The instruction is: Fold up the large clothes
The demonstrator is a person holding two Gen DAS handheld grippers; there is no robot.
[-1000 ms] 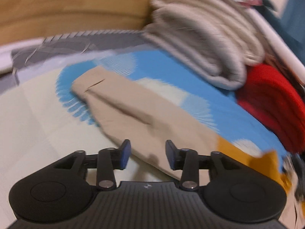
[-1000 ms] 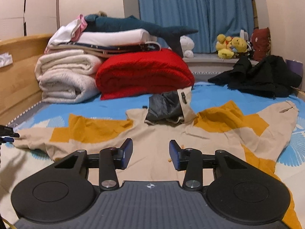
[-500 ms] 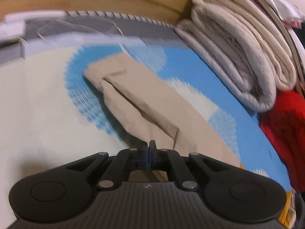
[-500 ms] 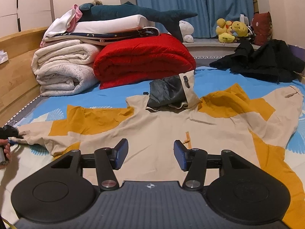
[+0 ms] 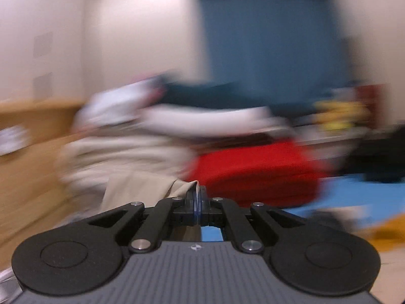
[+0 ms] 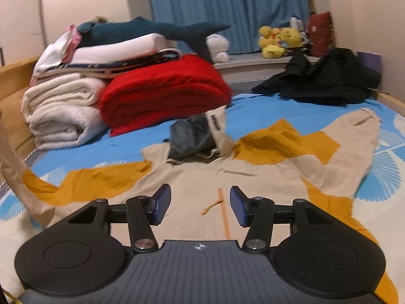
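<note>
A large beige and mustard jacket lies spread on the blue patterned bed, its dark hood lining bunched at the collar. My left gripper is shut on the beige sleeve and holds it lifted; that view is heavily blurred. In the right wrist view the lifted sleeve rises at the far left edge. My right gripper is open and empty above the jacket's body, over its orange zip line. The other sleeve lies flat at the right.
A red folded blanket, cream folded blankets and stacked bedding with a plush shark stand at the back left. Black clothes lie back right. A wooden bed frame runs along the left.
My left gripper shut on the beige sleeve, then lifted it and swung up fast. The right gripper moved forward a little over the jacket and stays open.
</note>
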